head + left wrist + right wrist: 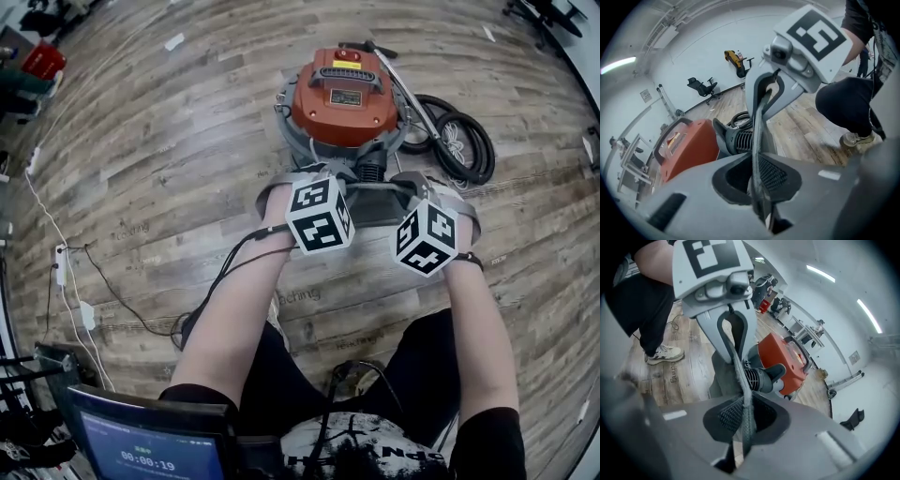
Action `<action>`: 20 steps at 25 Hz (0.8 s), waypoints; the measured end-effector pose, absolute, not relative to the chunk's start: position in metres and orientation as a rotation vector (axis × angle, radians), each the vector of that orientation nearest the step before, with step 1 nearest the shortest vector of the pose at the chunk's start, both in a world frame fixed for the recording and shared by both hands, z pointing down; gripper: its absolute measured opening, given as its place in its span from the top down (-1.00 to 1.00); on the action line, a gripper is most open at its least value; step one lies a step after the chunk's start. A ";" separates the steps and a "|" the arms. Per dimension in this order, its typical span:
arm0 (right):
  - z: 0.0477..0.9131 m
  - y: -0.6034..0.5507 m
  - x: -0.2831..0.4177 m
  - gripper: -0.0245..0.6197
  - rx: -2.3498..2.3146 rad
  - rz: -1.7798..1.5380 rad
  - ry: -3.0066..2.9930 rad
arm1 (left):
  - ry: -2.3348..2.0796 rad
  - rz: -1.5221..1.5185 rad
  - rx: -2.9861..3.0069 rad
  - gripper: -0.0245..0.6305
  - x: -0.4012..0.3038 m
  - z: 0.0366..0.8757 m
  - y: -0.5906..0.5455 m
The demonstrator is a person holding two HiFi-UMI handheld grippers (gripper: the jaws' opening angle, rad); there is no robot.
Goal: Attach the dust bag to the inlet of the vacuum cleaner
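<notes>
The vacuum cleaner point(342, 94) has an orange top and stands on the wood floor. Its black ribbed inlet point(740, 139) point(758, 376) points toward me. The grey dust bag point(375, 206) is stretched between both grippers just in front of the inlet. My left gripper point(330, 187) point(757, 183) is shut on one edge of the bag point(758, 140). My right gripper point(414, 189) point(743, 420) is shut on the opposite edge point(738, 373). Each gripper view shows the other gripper at the far end of the taut fabric. The bag's opening is hidden.
A coiled black hose point(459, 141) lies right of the vacuum. A cable point(122, 300) and a power strip point(61, 264) run along the floor at left. A screen point(150, 441) sits at the bottom left. My legs and a shoe point(665, 353) are close behind.
</notes>
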State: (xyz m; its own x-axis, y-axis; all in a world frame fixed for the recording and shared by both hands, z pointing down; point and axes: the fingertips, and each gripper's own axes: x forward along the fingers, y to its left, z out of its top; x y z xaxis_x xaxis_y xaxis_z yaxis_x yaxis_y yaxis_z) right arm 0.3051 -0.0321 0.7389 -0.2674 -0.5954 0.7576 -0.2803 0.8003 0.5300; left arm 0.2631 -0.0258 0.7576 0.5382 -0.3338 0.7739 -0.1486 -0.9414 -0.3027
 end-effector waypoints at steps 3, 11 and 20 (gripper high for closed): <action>0.730 -0.031 0.293 0.86 0.634 -0.412 -1.837 | 0.420 -1.427 -2.579 0.83 0.256 0.772 -0.027; 0.742 -0.027 0.311 0.86 0.679 -0.307 -1.890 | 0.401 -1.348 -2.552 0.81 0.269 0.753 -0.030; 0.751 -0.037 0.317 0.86 0.722 -0.263 -1.885 | 0.429 -1.321 -2.564 0.78 0.274 0.744 -0.034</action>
State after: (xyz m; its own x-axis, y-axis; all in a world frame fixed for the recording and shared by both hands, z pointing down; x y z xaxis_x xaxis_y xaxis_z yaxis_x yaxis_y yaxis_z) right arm 0.3169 -0.0373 0.7506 -0.2660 -0.5911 0.7615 -0.3599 0.7937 0.4904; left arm 0.2745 -0.0337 0.7437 0.5520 -0.3570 0.7536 -0.1543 -0.9318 -0.3284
